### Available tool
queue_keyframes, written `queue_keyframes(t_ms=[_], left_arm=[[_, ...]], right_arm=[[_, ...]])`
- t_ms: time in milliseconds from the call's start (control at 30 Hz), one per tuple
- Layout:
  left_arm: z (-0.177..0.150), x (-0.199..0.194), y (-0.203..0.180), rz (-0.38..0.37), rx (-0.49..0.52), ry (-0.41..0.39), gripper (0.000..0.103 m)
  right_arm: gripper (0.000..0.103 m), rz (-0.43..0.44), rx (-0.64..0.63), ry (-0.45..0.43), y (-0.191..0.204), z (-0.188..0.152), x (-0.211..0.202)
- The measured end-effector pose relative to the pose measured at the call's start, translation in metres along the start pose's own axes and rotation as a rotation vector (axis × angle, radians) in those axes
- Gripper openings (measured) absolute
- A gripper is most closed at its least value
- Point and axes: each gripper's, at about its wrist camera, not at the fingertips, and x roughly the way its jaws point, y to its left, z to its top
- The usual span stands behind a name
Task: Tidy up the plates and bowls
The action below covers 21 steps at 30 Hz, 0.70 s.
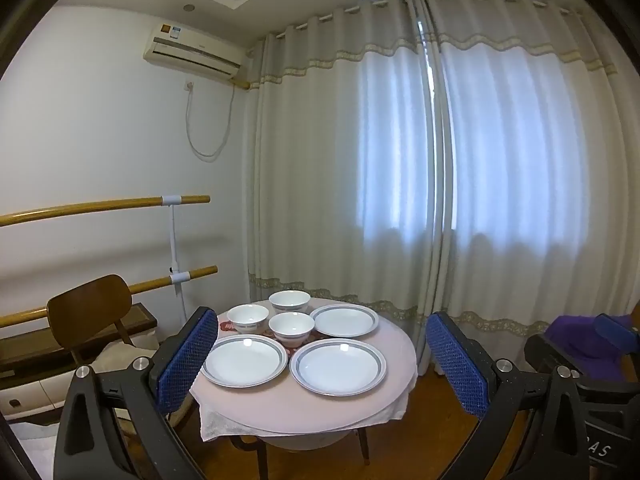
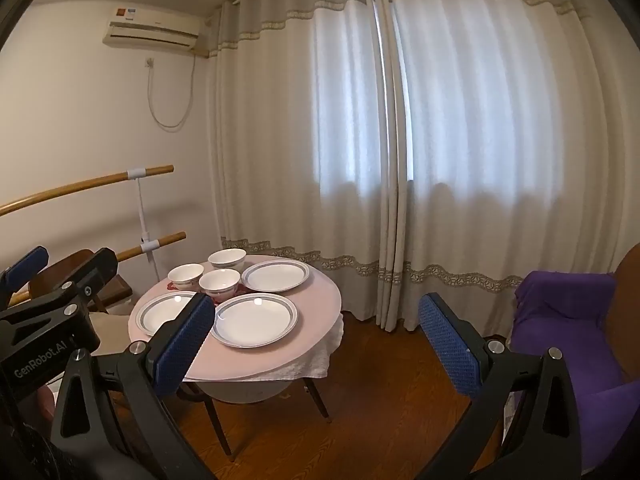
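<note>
A small round table (image 1: 304, 408) (image 2: 312, 320) with a pale pink cloth carries three white plates with grey-blue rims and three white bowls. The plates lie front left (image 1: 245, 359) (image 2: 160, 312), front right (image 1: 338, 366) (image 2: 255, 320) and back right (image 1: 344, 321) (image 2: 276, 276). The bowls (image 1: 291, 329) (image 2: 219, 284) cluster at the back left. My left gripper (image 1: 320, 364) is open, well short of the table, nothing between its blue pads. My right gripper (image 2: 316, 340) is open too, also empty and away from the table; the left gripper (image 2: 24, 272) shows at its left.
A wooden chair (image 1: 90, 312) stands left of the table before two wooden wall rails (image 1: 100, 205). A purple-draped seat (image 2: 568, 328) is at the right. Long curtains (image 1: 440, 160) hang behind the table. Wooden floor (image 2: 380, 392) lies between me and the table.
</note>
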Motion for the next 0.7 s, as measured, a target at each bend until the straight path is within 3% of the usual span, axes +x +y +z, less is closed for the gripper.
queue_keyframes(t_ms=[700], left_arm=[[-0.0007,-0.0057,0.002,-0.002,-0.002,-0.018,0.102]], right_arm=[[0.103,-0.001,0.001,-0.008,0.0023,0.0019,-0.0025]])
